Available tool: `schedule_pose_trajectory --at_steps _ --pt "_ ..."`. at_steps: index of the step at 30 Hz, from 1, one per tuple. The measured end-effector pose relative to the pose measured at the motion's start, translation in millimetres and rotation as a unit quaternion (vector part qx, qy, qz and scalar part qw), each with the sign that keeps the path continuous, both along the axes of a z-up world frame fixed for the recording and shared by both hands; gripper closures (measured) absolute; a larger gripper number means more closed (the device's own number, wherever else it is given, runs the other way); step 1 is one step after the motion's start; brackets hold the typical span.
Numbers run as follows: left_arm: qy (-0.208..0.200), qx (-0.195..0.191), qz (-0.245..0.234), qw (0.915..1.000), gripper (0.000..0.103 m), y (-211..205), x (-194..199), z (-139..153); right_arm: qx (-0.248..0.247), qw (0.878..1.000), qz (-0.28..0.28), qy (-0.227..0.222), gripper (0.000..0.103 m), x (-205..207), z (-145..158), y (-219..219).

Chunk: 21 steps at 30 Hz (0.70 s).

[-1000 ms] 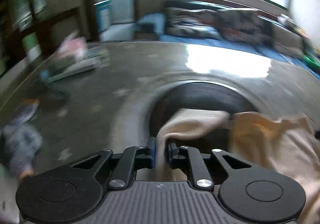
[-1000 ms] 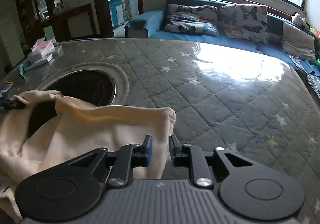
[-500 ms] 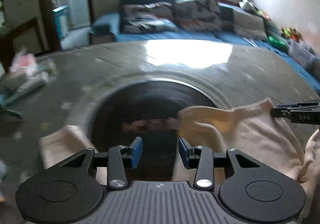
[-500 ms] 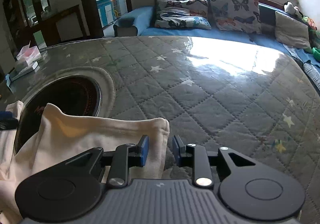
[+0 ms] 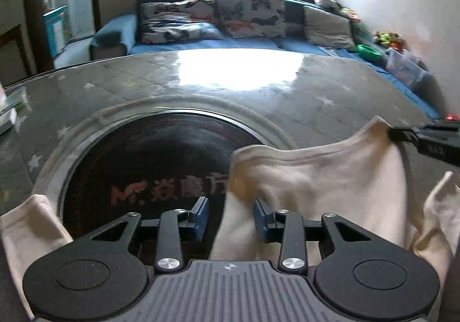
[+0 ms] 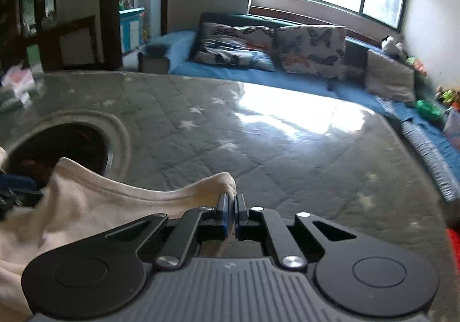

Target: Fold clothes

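A cream garment [image 5: 316, 175] lies bunched on the grey quilted table [image 5: 330, 109], partly over the table's dark round inset [image 5: 161, 166]. My left gripper [image 5: 231, 214] is open, and a fold of the cloth hangs loosely between its blue pads without being pinched. My right gripper [image 6: 231, 209] is shut on a corner of the garment [image 6: 129, 204] and lifts that edge. In the left wrist view the right gripper [image 5: 408, 135] enters from the right, pinching the cloth's far corner. The left gripper's fingers [image 6: 14, 189] show at the left edge of the right wrist view.
A blue sofa [image 6: 258, 74] with butterfly cushions [image 6: 313, 48] runs behind the table under a window. Tissue packs and papers [image 6: 20, 86] lie at the table's far left. Toys and a green bowl [image 5: 368, 50] sit at the right on the sofa.
My left gripper let go of the cloth, opened and swung right. My right gripper closed on the garment's corner and lifted it.
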State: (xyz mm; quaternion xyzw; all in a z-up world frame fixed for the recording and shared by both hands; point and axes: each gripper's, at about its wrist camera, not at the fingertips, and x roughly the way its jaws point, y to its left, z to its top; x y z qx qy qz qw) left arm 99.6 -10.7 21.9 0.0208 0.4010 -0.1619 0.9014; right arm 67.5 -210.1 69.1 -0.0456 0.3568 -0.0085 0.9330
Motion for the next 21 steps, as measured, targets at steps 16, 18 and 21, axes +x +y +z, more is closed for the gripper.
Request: schedule_pose_trajectory --at_steps 16,18,21 --pt "-0.013 0.023 -0.039 0.9989 0.1 -19 10 1 0.033 0.999 0.003 0.026 0.098 13 -10 -10" --pt "-0.031 0.029 -0.017 0.9989 0.101 -15 14 8 0.03 0.999 0.002 0.018 0.099 16 -6 -9" --pt "-0.065 0.048 0.02 0.9965 0.101 -9 24 23 0.026 1.0 0.001 0.006 0.101 22 0 -6"
